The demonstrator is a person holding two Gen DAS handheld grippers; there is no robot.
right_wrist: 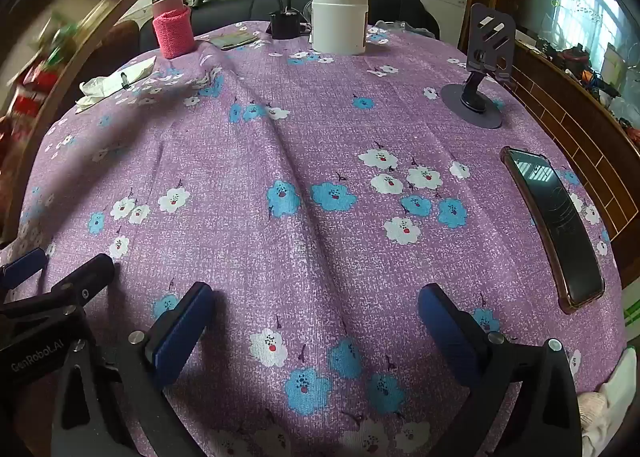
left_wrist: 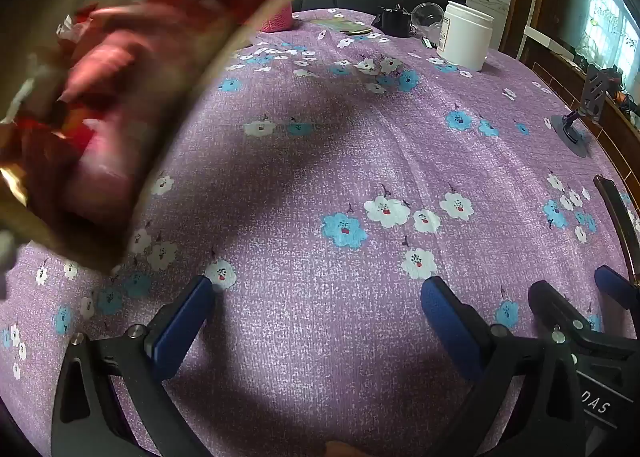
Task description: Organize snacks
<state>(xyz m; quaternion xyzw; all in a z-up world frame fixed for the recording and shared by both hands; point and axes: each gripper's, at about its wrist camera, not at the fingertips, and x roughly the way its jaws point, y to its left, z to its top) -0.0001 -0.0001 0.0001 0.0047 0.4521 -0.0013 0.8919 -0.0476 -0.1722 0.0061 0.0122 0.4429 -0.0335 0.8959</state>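
Note:
A brown box (left_wrist: 224, 57) full of red and pink snack packets (left_wrist: 100, 69) is tilted and blurred in the air at the upper left of the left wrist view; it also shows at the far left of the right wrist view (right_wrist: 60, 41). Neither gripper touches it. My left gripper (left_wrist: 320, 297) is open and empty, low over the purple flowered tablecloth (left_wrist: 340, 161). My right gripper (right_wrist: 316, 301) is open and empty just to its right. Its fingers (left_wrist: 560, 309) show in the left wrist view.
A white jar (right_wrist: 339, 21), a pink-sleeved bottle (right_wrist: 172, 23), a black item (right_wrist: 286, 24) and a phone-like slab (right_wrist: 234, 40) stand at the back. A phone stand (right_wrist: 480, 85) and a cased phone (right_wrist: 556, 225) are at the right. Tissue and paper (right_wrist: 116, 81) lie left.

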